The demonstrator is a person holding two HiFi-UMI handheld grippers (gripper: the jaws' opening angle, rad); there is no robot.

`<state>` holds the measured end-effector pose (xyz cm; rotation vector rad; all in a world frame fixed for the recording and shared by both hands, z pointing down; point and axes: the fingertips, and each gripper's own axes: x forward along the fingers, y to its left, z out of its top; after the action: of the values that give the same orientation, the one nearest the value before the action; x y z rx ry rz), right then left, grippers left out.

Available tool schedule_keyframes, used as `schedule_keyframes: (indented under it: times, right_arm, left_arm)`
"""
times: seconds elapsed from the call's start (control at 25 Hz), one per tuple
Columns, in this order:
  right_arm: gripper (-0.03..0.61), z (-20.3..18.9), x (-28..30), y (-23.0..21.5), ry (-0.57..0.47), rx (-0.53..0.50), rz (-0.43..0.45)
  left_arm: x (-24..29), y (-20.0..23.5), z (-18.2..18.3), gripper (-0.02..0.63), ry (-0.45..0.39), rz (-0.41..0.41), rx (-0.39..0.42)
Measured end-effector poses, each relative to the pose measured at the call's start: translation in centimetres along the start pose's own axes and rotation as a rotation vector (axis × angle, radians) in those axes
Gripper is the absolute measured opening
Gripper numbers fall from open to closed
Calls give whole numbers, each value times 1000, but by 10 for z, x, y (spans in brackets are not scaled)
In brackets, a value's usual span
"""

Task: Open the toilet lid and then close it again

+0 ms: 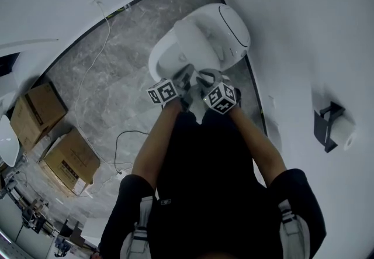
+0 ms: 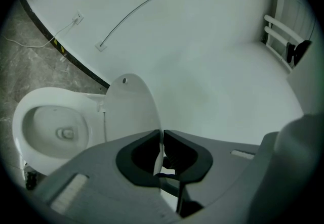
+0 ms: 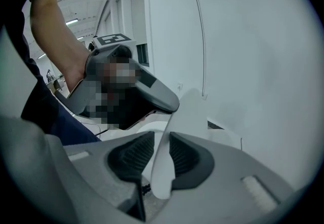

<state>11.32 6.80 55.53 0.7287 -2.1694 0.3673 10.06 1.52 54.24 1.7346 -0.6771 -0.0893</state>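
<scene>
The lid is held raised over the bowl — opening is judged nearly done, closing is left. Its edge is pinched by the left gripper — the right gripper is spread loosely around it.

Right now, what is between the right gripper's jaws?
The rim of the white plastic toilet lid stands between the jaws of the right gripper, with a slim gap at one pad; the right gripper view shows this.
</scene>
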Motion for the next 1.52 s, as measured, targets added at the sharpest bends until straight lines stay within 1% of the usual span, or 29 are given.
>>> schedule_keyframes:
  times: [0.12,0.24,0.36,0.52,0.68,0.8,0.88,1.12,1.2,1.36,1.52]
  right_arm:
    - [101,0,-6,-11,-10,6,-12]
    - [100,-5,-10,-25,-3,35,-37]
    - [95,-5,-13,-34,2,76,-58]
    - [87,-5,-18,-40,-2,95,-51]
    - [84,-11,-23,-47,-5,110,-46]
    - [81,-16,-29,-53,-19,125,-58]
    - [81,-21,-33,-61,-29,127,-61]
    - [81,-25,-43,-79,-23,133,-60]
    - [81,-29,-48,-86,-15,134,-66]
    - [81,-37,-57,-104,-10,131,-88]
    - [74,-46,-66,-124,-7,159,-125]
  left_arm:
    - [9,-4,2,31,2,0,24]
    - [20,-10,4,31,-2,-2,46]
    - [26,-20,7,31,-2,-14,42]
    - [31,-25,12,31,3,31,112]
    - [34,-32,11,31,-11,46,137]
    - [24,-32,17,31,-40,61,159]
    - [17,-33,20,29,-46,72,192]
    - [-22,-45,30,29,-25,134,362]
    - [-35,-47,34,29,-39,151,385]
    - [-53,-48,41,23,-77,179,400]
    - [-63,-46,42,15,-80,227,463]
